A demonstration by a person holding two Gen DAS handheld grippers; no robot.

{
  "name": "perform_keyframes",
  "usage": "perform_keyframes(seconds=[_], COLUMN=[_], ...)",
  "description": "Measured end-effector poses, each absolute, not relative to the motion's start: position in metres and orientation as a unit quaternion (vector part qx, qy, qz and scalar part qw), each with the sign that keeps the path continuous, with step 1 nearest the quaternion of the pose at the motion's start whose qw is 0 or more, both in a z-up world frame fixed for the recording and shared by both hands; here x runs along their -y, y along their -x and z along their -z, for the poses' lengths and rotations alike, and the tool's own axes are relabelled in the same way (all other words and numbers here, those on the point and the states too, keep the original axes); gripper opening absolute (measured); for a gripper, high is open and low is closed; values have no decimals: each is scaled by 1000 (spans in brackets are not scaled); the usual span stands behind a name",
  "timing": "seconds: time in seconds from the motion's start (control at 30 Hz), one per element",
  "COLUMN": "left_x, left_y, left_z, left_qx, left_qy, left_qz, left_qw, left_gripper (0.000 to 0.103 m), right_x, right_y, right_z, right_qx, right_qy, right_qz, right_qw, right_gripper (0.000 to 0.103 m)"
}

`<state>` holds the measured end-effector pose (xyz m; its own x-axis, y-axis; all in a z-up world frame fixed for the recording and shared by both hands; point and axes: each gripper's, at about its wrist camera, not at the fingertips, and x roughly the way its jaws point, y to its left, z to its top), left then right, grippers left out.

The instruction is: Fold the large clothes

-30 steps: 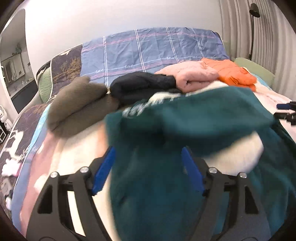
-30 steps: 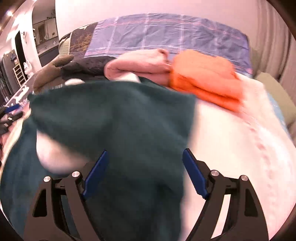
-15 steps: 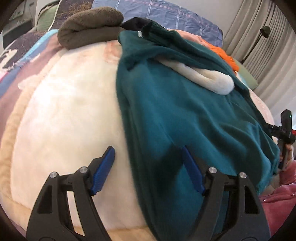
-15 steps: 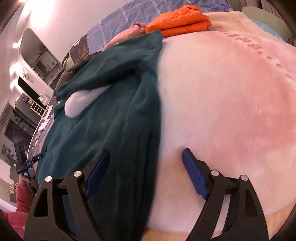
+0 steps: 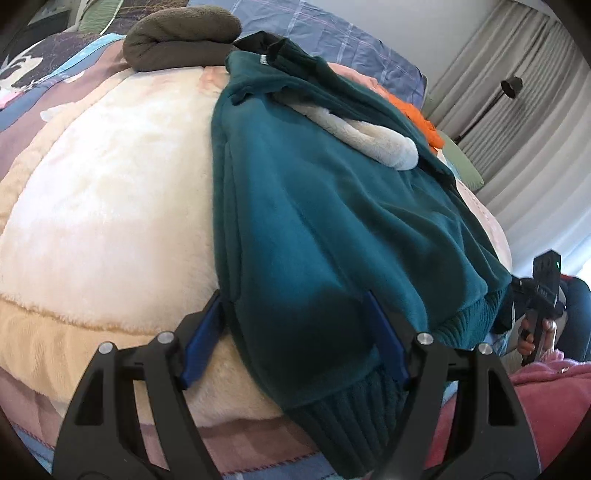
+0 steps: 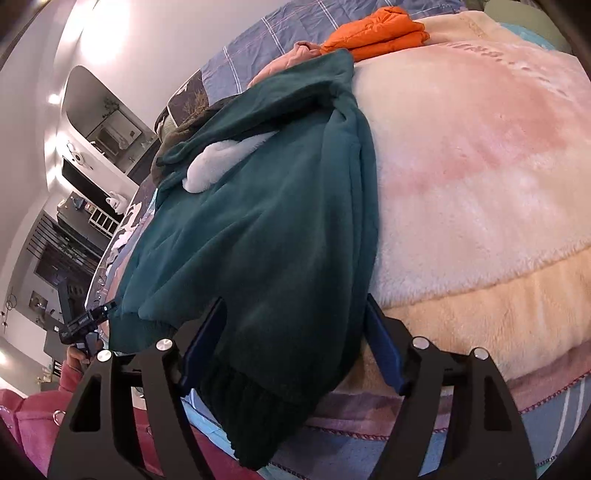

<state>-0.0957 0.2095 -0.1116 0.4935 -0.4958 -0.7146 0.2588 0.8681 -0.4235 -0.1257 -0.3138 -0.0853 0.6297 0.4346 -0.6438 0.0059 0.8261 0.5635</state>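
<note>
A dark teal fleece garment [image 5: 332, 221] with a white lining [image 5: 373, 144] lies lengthwise on a cream and pink plush blanket [image 5: 110, 206]. Its ribbed hem hangs over the near edge of the bed. My left gripper [image 5: 295, 338] is open, its jaws either side of the hem's left corner. My right gripper [image 6: 295, 339] is open, its jaws either side of the hem's right corner of the same garment [image 6: 277, 221]. The right gripper also shows at the far right of the left wrist view [image 5: 543, 291]. The left gripper also shows at the left of the right wrist view [image 6: 79, 325].
Folded clothes lie at the head of the bed: an olive-brown one [image 5: 181, 37], a black one, a pink one [image 6: 291, 55] and an orange one [image 6: 380, 29]. A blue plaid cover [image 5: 351, 40] lies behind. Curtains and a floor lamp [image 5: 511, 86] stand right.
Both grippers have dropped from above the garment to the near edge of the bed. The teal garment, lifted and blurred a second ago, now lies flat with its hem between the open jaws.
</note>
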Motion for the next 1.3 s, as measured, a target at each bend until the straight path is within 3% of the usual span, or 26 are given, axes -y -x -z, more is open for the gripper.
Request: perform_keyframes(seconds=[0.1,0.17,0.23,0.43,0.77,0.93,1.13,1.23,1.3], left_x=[-206,-204,-207,-199,-201,-192,-206,-203,-199], left_y=[89,80,78,90,147,119,17,-42,-82], left_z=[113,111,96,20,-60,-55,-30,-10,16], left_qx=[-445,-439,-416,-316,-246,-318,-383,-410,-437], left_qy=[131,144,185,163,164,185,255,253,261], left_qz=[214,195,199,216,250,231,189,175,165], left_qw=[859,865,868,910,922,901,867,859,845], left_gripper=[70,23,20,18,19,20,23,26,26], right_x=[315,315,319,340,360,361,375,389,395], right_y=[113,103,103,111,176,152,62,-4,-52], right_z=[91,92,84,29,-59,-60,-40,-13,25], right_qx=[-410,-414,-394,-300,-192,-211,-249,-279,-346], right_qy=[-282,-291,-320,-356,-353,-362,-408,-446,-466], right_qz=[-125,-113,-129,-156,-182,-173,-130,-99,-64], right_qw=[858,855,852,871,897,891,869,845,812], right_gripper=[57,25,23,21,20,21,22,23,26])
